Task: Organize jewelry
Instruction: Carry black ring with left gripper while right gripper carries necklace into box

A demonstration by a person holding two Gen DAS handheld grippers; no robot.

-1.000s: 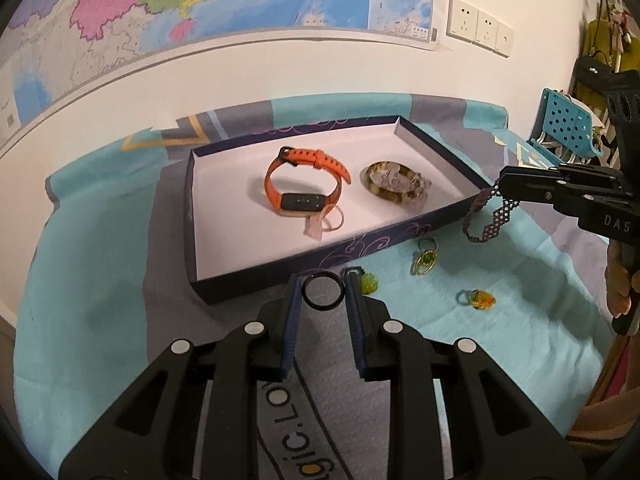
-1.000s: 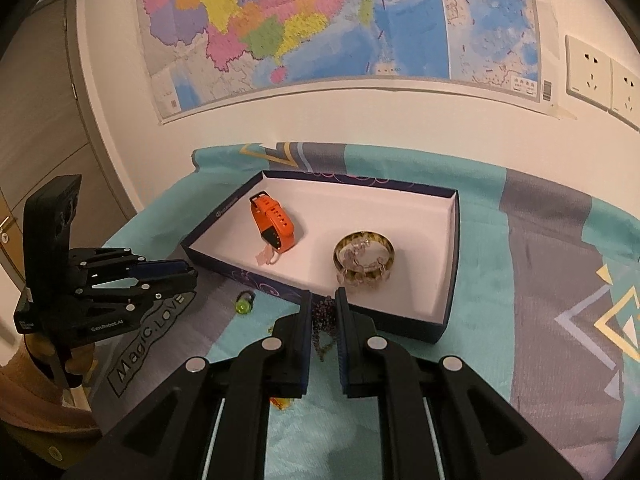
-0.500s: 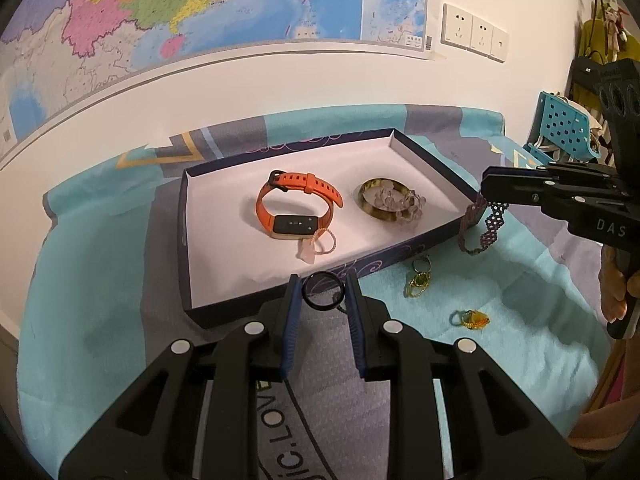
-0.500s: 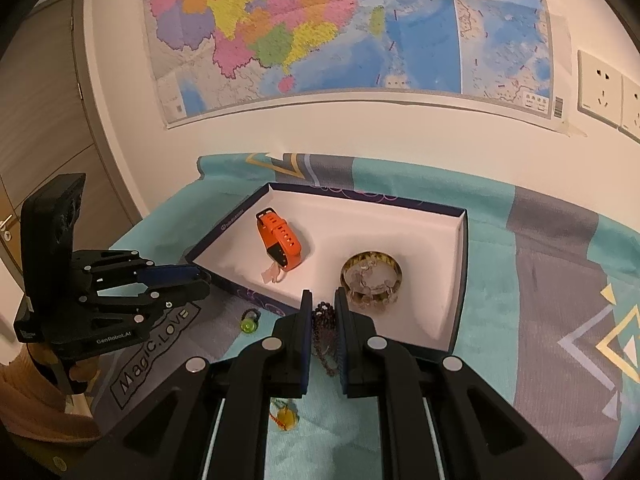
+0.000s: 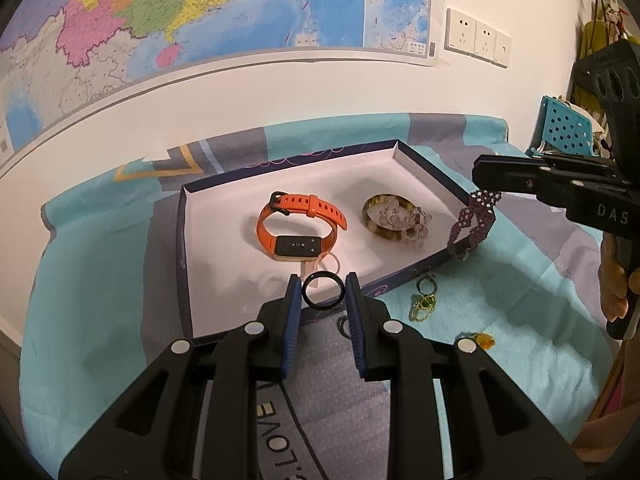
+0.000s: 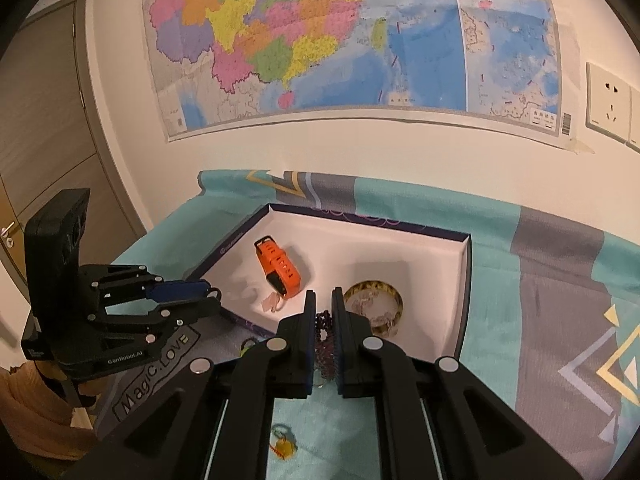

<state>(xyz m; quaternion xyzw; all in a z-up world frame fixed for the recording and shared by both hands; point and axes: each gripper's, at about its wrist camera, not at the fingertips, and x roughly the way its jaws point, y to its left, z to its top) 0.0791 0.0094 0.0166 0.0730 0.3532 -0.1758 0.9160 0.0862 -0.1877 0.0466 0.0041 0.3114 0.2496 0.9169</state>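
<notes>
Black ring (image 5: 322, 290) and purple beaded bracelet (image 5: 474, 218) held above tray (image 5: 185, 248).

Tray (image 5: 184, 248) floor lies bare left of watch (image 5: 298, 226) and bangle (image 5: 390, 220).

Left gripper (image 5: 323, 286) jaws clamped on ring; right gripper (image 6: 323, 312) jaws pinched tight on bracelet, both angled downward.

My left gripper (image 5: 323, 300) is black plastic with ribbed blue pads (image 5: 290, 322) and round silver screws (image 5: 253, 327) on its linkage arms; "GenRobot.AI" is printed white on its side. My right gripper (image 6: 323, 312) is built alike, black with silver screws (image 6: 277, 345), lettered "DAS" on its side.
</notes>
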